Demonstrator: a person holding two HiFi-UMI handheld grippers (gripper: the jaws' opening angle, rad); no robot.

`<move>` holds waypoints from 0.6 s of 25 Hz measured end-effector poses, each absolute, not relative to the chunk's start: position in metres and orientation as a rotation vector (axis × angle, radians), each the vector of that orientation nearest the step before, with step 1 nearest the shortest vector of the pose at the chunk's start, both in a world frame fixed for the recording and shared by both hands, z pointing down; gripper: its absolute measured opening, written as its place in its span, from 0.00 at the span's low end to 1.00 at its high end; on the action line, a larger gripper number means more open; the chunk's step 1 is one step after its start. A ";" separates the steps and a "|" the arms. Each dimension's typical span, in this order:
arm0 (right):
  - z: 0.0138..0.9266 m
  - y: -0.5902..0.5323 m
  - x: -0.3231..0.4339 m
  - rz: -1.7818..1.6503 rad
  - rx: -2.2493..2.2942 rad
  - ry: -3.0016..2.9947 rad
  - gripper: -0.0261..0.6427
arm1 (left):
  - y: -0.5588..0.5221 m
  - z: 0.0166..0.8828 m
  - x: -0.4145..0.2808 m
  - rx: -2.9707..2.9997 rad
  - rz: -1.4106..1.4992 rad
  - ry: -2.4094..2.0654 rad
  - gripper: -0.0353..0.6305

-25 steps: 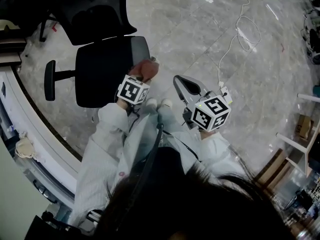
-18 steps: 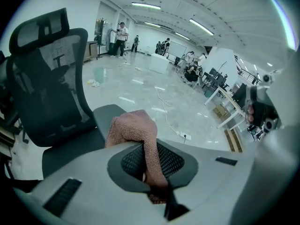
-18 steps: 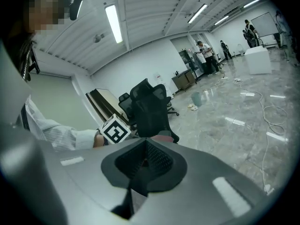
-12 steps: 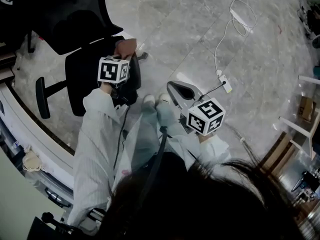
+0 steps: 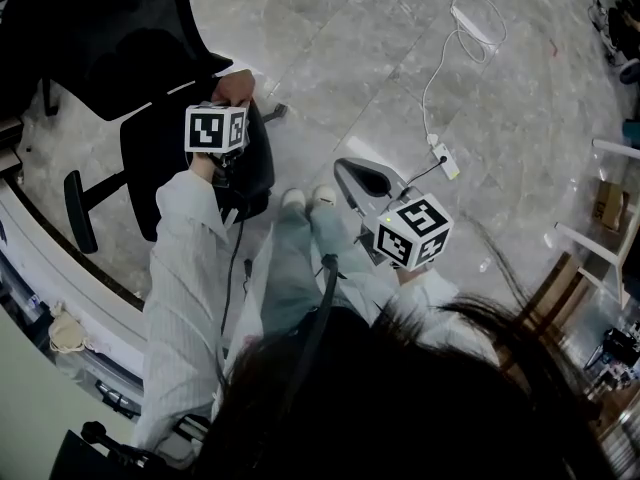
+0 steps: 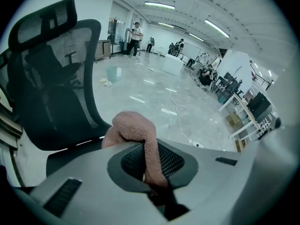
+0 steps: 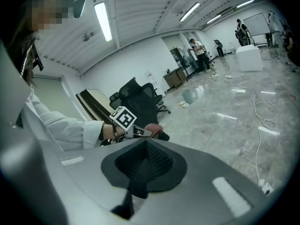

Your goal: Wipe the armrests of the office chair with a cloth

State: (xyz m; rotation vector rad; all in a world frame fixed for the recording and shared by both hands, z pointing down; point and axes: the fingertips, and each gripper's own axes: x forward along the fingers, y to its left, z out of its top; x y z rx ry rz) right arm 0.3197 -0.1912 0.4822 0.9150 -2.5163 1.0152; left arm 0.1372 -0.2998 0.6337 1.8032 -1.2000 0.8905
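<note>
The black office chair (image 5: 185, 158) stands at upper left in the head view, its mesh back (image 6: 51, 78) filling the left of the left gripper view. My left gripper (image 5: 231, 101) is shut on a pink cloth (image 5: 238, 86) at the chair's side next to the backrest; the armrest beneath is mostly hidden. The cloth (image 6: 136, 130) bulges out between the jaws. The chair's other armrest (image 5: 75, 211) sticks out at far left. My right gripper (image 5: 357, 175) hangs over the floor to the right, shut and holding nothing. From it I see the left gripper (image 7: 140, 132) and the cloth (image 7: 153, 128).
A white cable (image 5: 470, 28) runs across the grey floor to a power strip (image 5: 441, 160) just right of my right gripper. A curved desk edge (image 5: 25, 238) lies at left and white shelving (image 5: 600, 238) at right. People (image 6: 136, 32) stand far off.
My left gripper has carried the cloth along the chair's side towards the backrest, up and left in the head view. The right gripper has stayed about where it was.
</note>
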 end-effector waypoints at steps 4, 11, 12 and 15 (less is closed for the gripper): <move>0.482 -0.195 0.312 1.001 0.901 -2.530 0.04 | -0.286 0.637 0.145 1.790 0.883 -1.173 0.11; 0.485 -0.200 0.298 0.988 0.871 -2.550 0.04 | -0.234 0.643 0.176 1.853 0.959 -1.067 0.11; 0.478 -0.192 0.297 0.980 0.870 -2.559 0.04 | -0.217 0.636 0.181 1.857 0.945 -1.058 0.11; 0.452 -0.161 0.293 0.942 0.866 -2.592 0.04 | -0.165 0.609 0.190 1.872 0.899 -1.056 0.11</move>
